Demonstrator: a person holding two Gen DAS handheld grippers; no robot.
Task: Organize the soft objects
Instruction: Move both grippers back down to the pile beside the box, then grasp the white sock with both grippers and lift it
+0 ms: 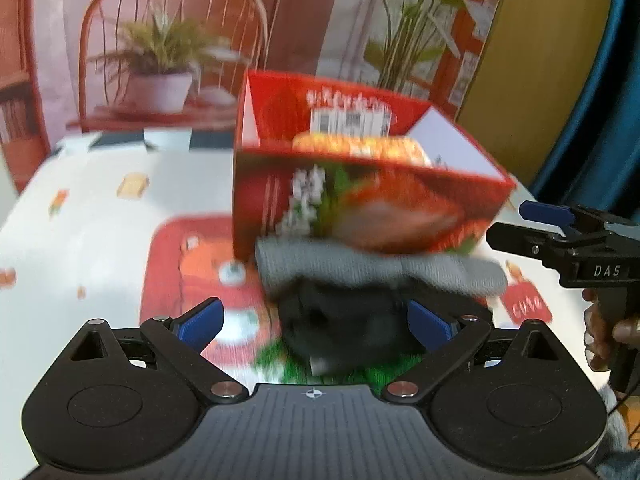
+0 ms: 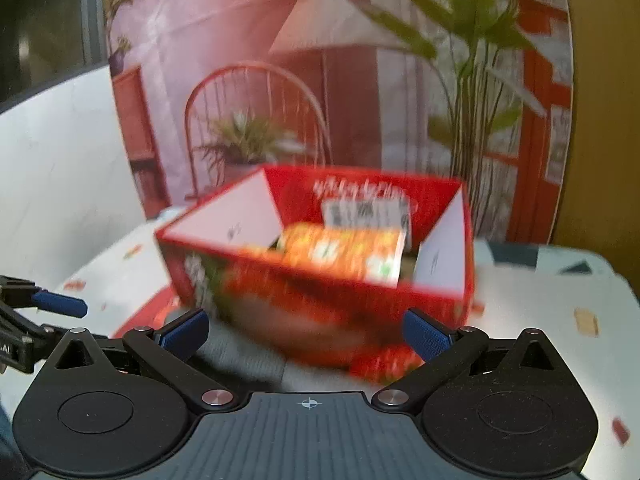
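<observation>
Facing the open red printed cardboard box point(image 1: 360, 200), I see an orange patterned packet point(image 2: 344, 256) lying inside it. A grey knitted cloth point(image 1: 372, 268) over a dark bundle point(image 1: 344, 328) lies on the table against its front wall. My left claw point(image 1: 316, 324) and right claw point(image 2: 306, 336) are both spread, pinching nothing.

red box point(image 1: 360, 196) print blurred, contents unreadable

My two wrist cameras sit low and close, both angled down at the red box point(image 1: 360, 184) point(image 2: 320, 272) on the table point(image 1: 92, 208) point(image 2: 560, 296); left views it from the left.
</observation>
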